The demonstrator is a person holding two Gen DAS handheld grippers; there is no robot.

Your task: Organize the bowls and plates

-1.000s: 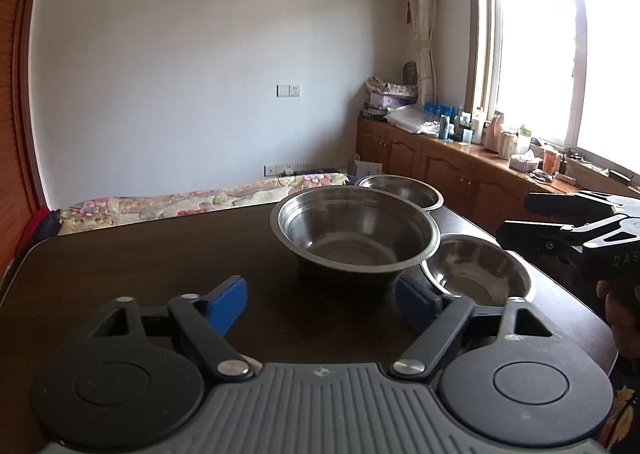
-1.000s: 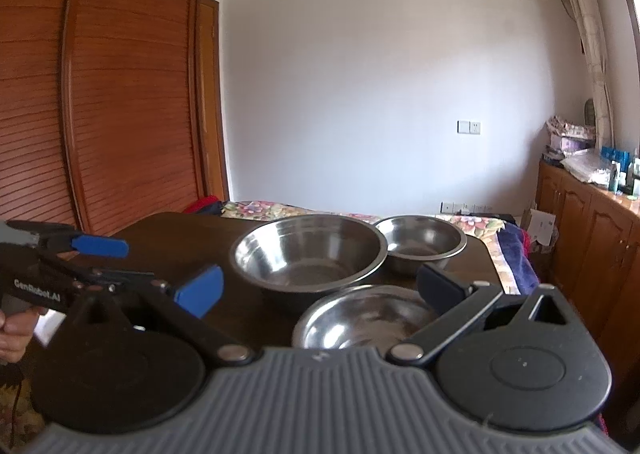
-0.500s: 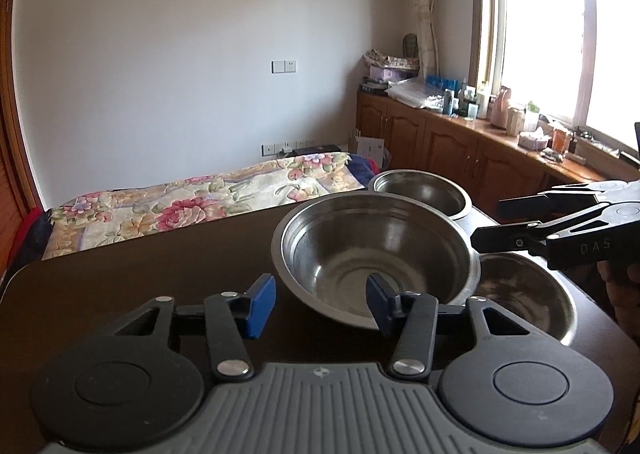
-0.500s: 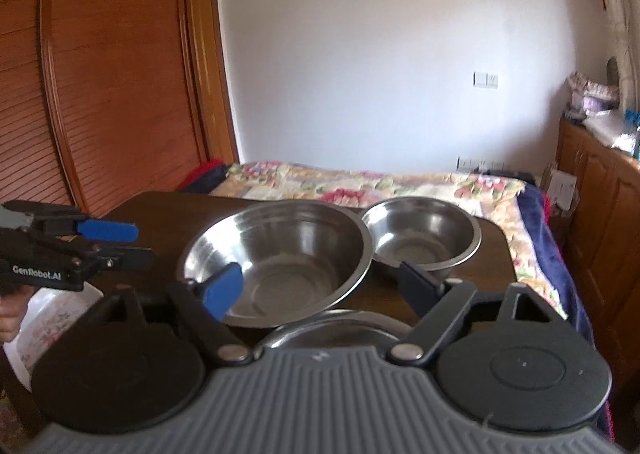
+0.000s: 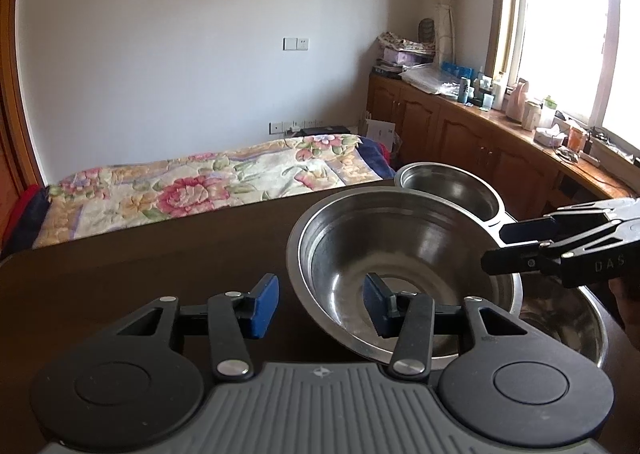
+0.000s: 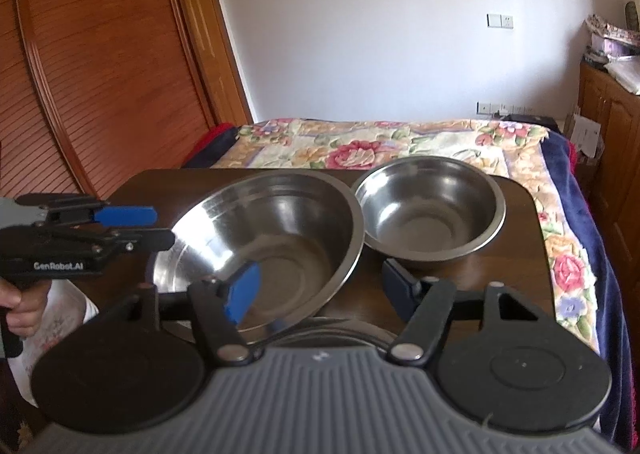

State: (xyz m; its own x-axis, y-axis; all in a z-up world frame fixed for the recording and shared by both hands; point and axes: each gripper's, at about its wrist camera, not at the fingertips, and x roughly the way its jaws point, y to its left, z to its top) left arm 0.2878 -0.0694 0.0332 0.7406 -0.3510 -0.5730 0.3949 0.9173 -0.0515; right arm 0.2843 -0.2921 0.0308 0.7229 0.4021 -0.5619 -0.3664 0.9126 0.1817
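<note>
Left wrist view: my left gripper (image 5: 322,304) straddles the near-left rim of the large steel bowl (image 5: 400,266), one blue finger outside the wall and one inside; the fingers have just been closing, yet neither pad visibly presses the metal, so I read them as open around the rim. The bowl sits tilted on the dark counter (image 5: 140,274), a smaller steel bowl (image 5: 452,188) just behind it and a third bowl (image 5: 568,318) to its right. The right gripper (image 5: 498,248) reaches in from that side. Right wrist view: my right gripper (image 6: 320,286) brackets the bowl's near-right rim (image 6: 280,238), fingers likewise just closing with the rim between them, not yet seated. The left gripper (image 6: 156,228) hovers at the opposite rim. I judge the bowl light, rigid and slick; the thin rolled rim is the sensible hold, taken on opposite sides.
</note>
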